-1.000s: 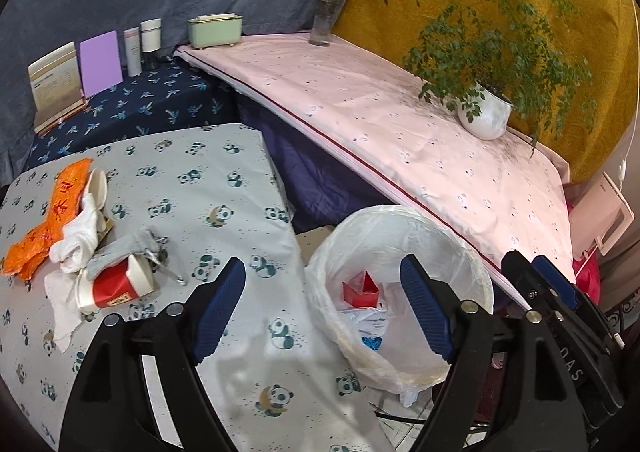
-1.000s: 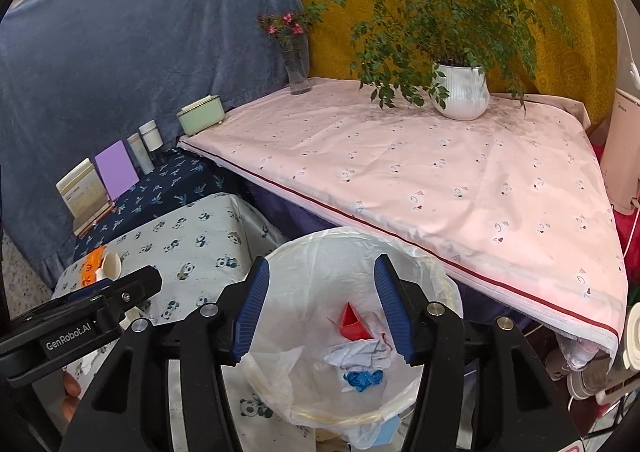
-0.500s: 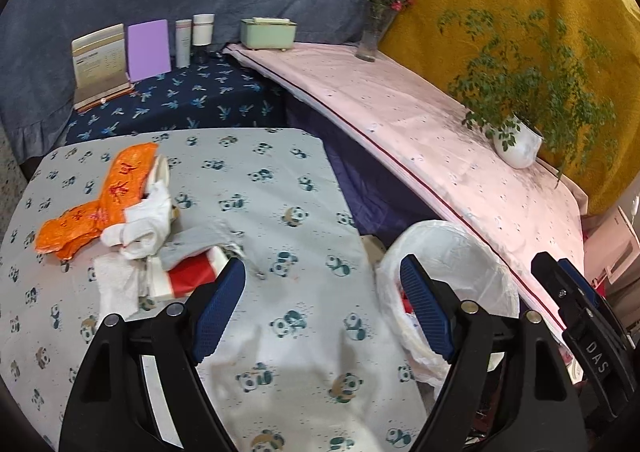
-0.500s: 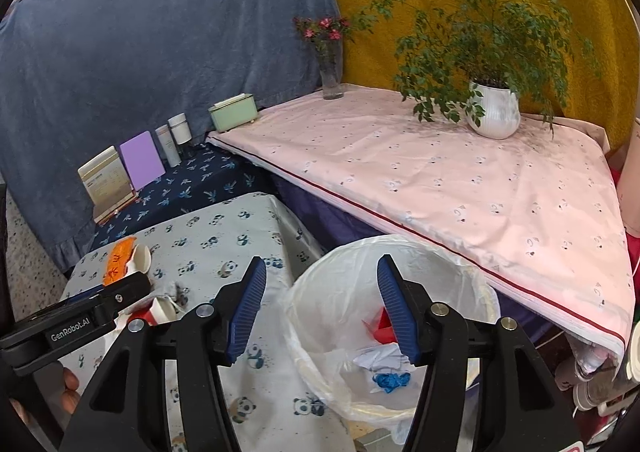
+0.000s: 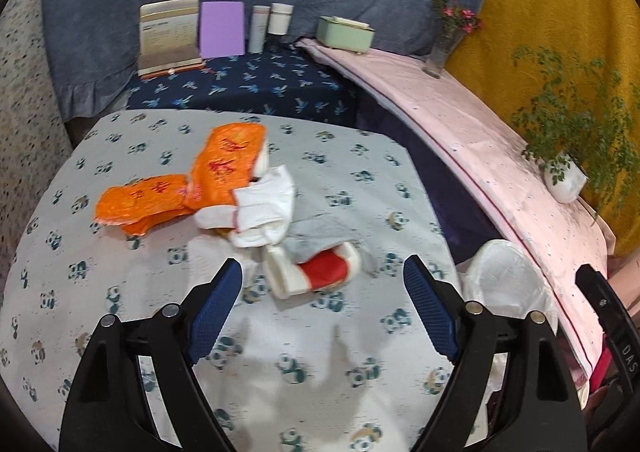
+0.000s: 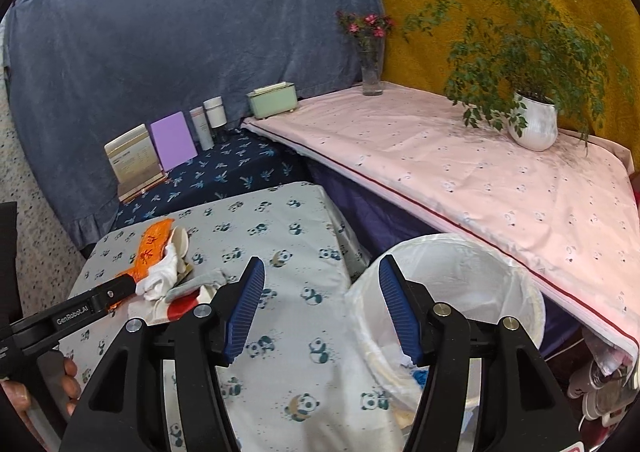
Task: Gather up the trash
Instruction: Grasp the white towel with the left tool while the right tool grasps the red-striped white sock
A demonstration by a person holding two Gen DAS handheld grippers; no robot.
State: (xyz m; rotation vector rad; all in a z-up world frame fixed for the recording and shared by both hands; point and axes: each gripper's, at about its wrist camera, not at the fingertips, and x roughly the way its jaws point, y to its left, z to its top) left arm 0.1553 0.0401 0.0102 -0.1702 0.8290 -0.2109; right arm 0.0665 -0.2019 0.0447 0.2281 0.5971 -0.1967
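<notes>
Left gripper (image 5: pixel 322 290) opening, seemingly empty, above cup (image 5: pixel 316 272)

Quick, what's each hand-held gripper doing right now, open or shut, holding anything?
Left hand-held gripper: jaws opening, nothing between the pads; red and white paper cup lies just ahead.
Right hand-held gripper: open, empty.

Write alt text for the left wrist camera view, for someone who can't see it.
The left gripper, jaws opening and empty, faces a trash pile on a panda-print table: red-and-white paper cup, white tissue, orange wrappers. A lined bin stands at right.
</notes>
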